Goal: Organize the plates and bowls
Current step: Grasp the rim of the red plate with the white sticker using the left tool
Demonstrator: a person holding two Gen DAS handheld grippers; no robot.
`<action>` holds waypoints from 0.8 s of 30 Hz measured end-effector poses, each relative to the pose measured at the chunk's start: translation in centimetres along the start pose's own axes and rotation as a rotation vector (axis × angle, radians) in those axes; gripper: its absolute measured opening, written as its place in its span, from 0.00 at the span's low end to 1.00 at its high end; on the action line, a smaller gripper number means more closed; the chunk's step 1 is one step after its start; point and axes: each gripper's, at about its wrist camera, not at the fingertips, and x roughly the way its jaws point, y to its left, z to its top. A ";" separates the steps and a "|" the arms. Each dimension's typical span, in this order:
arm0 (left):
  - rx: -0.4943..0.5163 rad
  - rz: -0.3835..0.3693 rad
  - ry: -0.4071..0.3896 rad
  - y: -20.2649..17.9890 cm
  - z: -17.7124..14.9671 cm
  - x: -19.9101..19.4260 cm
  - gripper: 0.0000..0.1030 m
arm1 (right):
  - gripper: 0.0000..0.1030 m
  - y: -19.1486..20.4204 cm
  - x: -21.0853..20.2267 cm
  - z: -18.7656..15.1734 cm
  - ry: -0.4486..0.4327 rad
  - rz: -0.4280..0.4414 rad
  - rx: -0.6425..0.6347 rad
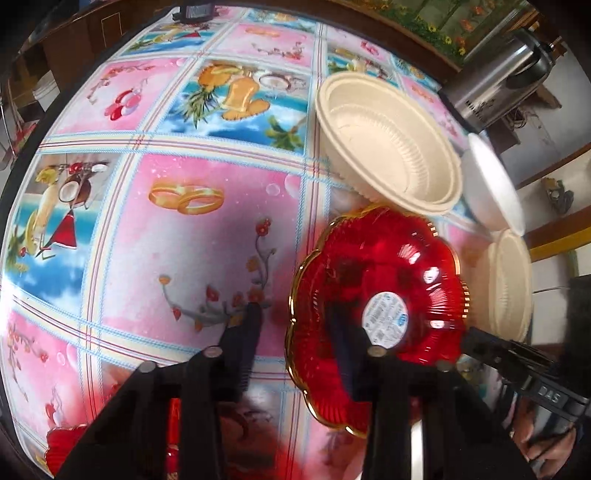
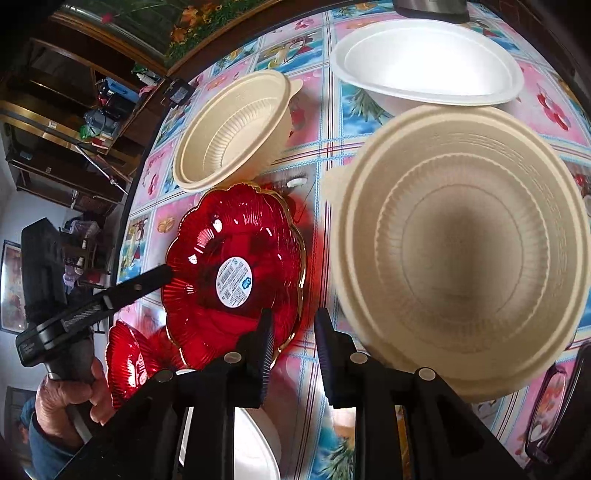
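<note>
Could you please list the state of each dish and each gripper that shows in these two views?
Red plate: tilted, label facing up, one edge between the left gripper's fingers.
Left gripper: open around the red plate's rim.
Right gripper: open, holding nothing.
Near beige bowl: upright, empty.
Far beige bowl: tilted, empty.
White bowl: upright, empty.

Patterned tablecloth (image 1: 207, 236) across most of both views, pink and blue squares printed with rings, fruit and flowers. Steel thermos (image 1: 495, 85) at upper right of the left wrist view, on the table's far edge. Small dark device (image 1: 194, 11) at top centre there, same one (image 2: 180, 92) at upper left of the right wrist view. Dark wooden shelves (image 2: 62, 122) with clutter at far left. Dark-framed eyeglasses (image 2: 554, 402) at lower right.
</note>
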 end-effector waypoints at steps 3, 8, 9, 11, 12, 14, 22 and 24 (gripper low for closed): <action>0.015 0.005 -0.005 -0.3 -0.1 0.5 0.23 | 0.23 0.4 0.5 0.1 0.013 -0.018 -0.005; 0.047 0.022 -0.010 -1.0 -0.2 0.5 0.15 | 0.23 0.8 1.4 0.5 0.018 -0.017 -0.016; 0.064 0.035 -0.017 -1.2 -0.3 0.4 0.15 | 0.24 1.0 1.4 0.5 0.013 -0.024 -0.029; 0.085 0.052 -0.029 -1.6 -0.6 0.0 0.15 | 0.24 1.3 1.1 0.4 -0.012 -0.034 -0.056; 0.084 0.054 -0.035 -1.7 -0.6 -0.2 0.15 | 0.23 1.4 1.0 0.5 -0.018 -0.034 -0.063; 0.084 0.051 -0.060 -1.8 -0.7 -1.0 0.15 | 0.23 1.5 0.5 0.4 -0.032 -0.027 -0.067; 0.078 0.043 -0.127 -1.8 -1.3 -4.4 0.15 | 0.23 3.0 -1.4 -0.1 -0.076 -0.014 -0.119; 0.071 0.035 -0.148 -1.6 -1.5 -5.2 0.15 | 0.23 3.6 -2.0 -0.2 -0.095 -0.012 -0.139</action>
